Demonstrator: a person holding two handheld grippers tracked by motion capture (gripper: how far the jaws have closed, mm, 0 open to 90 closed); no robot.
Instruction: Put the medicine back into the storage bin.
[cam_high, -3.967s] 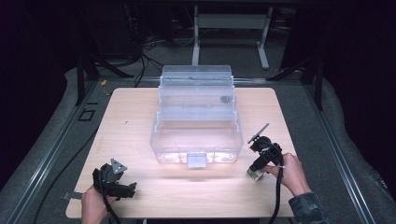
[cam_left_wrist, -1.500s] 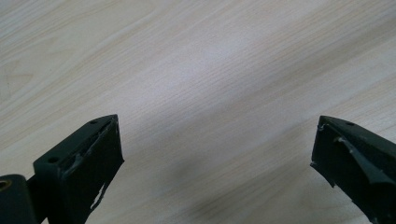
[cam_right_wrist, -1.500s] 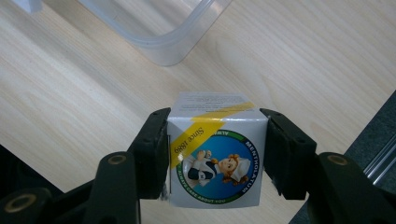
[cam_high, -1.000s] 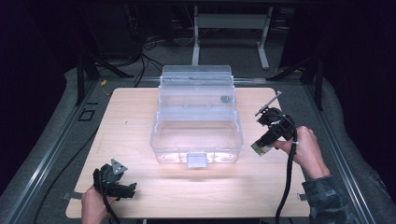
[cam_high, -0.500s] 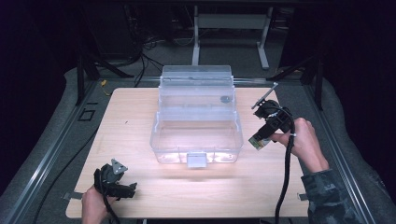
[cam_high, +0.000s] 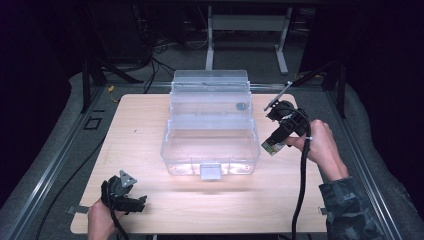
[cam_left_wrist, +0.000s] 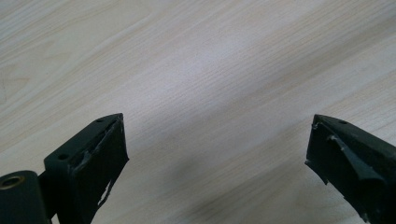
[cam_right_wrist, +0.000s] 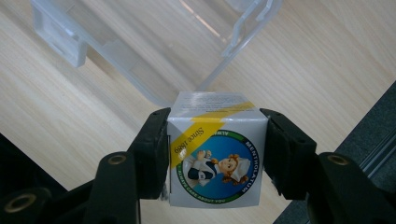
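1. So the right gripper (cam_high: 276, 138) is carrying a small carton (cam_right_wrist: 215, 149) and holding it up just beside the right wall of the clear plastic bin (cam_high: 210, 131). Looks to me like the carry step, with the drop-in not done yet.

2. The claw is pinching the carton from both sides. In the right gripper view the black jaws are pressing flat on its left and right faces, so the grip seems solid enough.

3. Next move, I'm guessing: it's going to need lifting over the bin's rim, moving in over the open inside, then letting go. The wall is right there, so clipping the rim is the thing to watch.

4. The carton itself: white box with a yellow diagonal stripe reading "Since 1889" and a round blue and green badge with a little cartoon figure. It's sitting upside down in the jaws, corners looking crisp, nothing crushed.

5. The left gripper (cam_high: 123, 194) is sitting near the front left corner of the wooden table (cam_high: 150, 210), jaws spread wide and holding nothing.
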